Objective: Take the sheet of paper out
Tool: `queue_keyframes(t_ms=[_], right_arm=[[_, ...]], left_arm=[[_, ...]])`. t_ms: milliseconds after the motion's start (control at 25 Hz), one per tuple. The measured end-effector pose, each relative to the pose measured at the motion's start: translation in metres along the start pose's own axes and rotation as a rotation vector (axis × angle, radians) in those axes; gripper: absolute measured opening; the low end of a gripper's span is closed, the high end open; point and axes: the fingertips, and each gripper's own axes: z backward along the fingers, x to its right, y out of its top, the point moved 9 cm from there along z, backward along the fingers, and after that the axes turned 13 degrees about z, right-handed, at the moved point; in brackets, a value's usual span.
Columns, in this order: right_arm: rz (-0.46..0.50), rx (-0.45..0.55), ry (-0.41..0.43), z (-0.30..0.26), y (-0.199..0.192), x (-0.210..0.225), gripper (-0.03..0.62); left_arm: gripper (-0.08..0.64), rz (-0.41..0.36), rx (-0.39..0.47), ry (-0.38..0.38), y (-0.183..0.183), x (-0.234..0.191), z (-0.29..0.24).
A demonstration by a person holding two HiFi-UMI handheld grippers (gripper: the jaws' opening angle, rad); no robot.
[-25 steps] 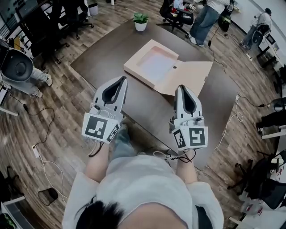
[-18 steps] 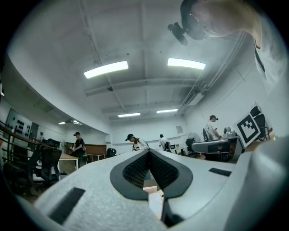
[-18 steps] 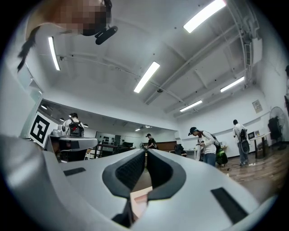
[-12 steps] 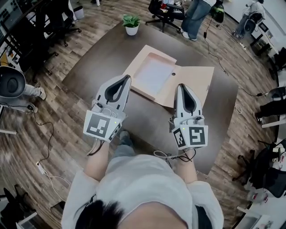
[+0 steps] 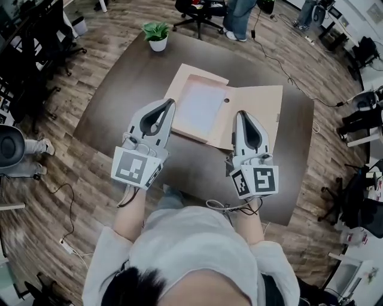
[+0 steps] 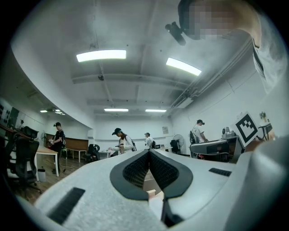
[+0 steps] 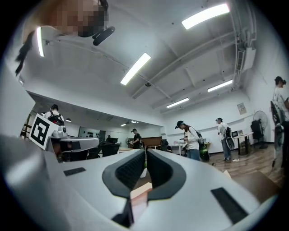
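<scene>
Head view: white sheet of paper [image 5: 197, 107] lies flat in the tan box [image 5: 178, 83], mid-bench [image 5: 119, 89].
Lid [image 5: 254, 110]: folded open to the right.
Left tool [image 5: 167, 103]: jaws together, empty, near the box's left edge.
Right tool [image 5: 242, 113]: jaws together, empty, over the lid.
Far left: potted plant [image 5: 156, 33].

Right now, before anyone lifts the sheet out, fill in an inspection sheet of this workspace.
Surface: dark table.
Job's things: open box file, flap folded out to the right; sheet of paper lying inside.
Clutter: potted plant at the far corner.
Grippers: left gripper and right gripper both shut, empty, at the box's near edge.
Cables: cable loop behind the right gripper.
Surroundings: wooden floor, office chair, people beyond.
</scene>
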Motion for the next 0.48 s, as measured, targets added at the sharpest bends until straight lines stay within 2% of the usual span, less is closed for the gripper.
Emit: queue_keyframes(t_ms=[480], right_arm=[[-0.019, -0.071, -0.103, -0.035, -0.018, -0.009, 0.018]], left_arm=[[-0.003, 0.018, -0.035, -0.114, -0.01, -0.05, -0.036]])
